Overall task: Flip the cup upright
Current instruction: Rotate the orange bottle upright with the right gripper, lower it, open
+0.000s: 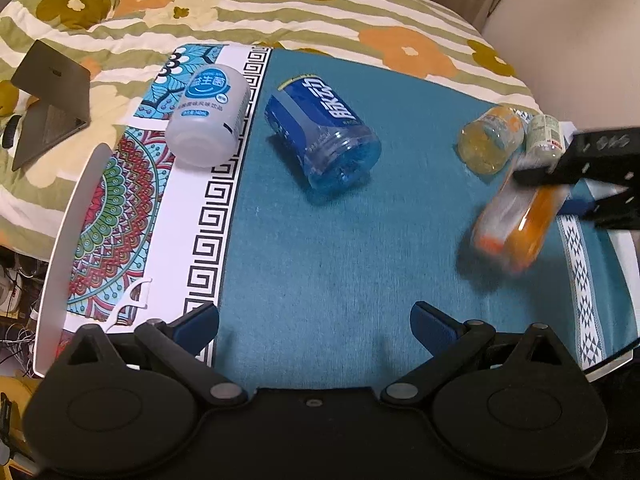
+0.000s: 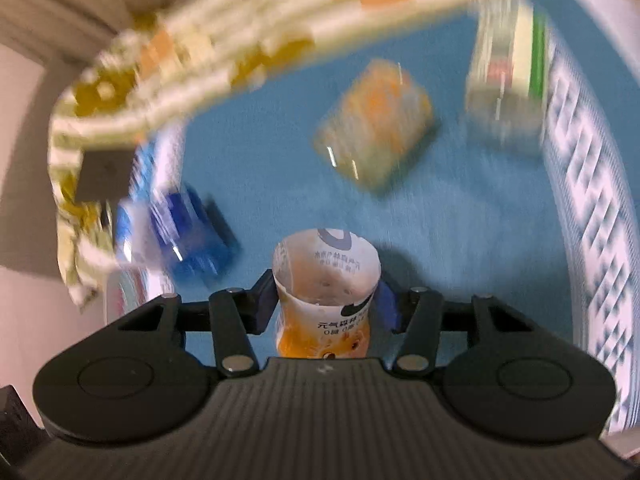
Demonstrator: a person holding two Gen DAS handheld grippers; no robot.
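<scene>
Your right gripper (image 2: 326, 300) clamps the orange cup (image 2: 326, 280) | long axis tilted, mouth forward | left gripper (image 1: 316, 322) apart, idle

— What can you read from your left hand?
— "脉动" in white on the blue bottle (image 1: 322, 136); "益生菌" on the white bottle (image 1: 208, 114).
— And your right?
— "元气森林" and "0糖" on the orange cup (image 2: 326, 292); smaller print too blurred.
</scene>
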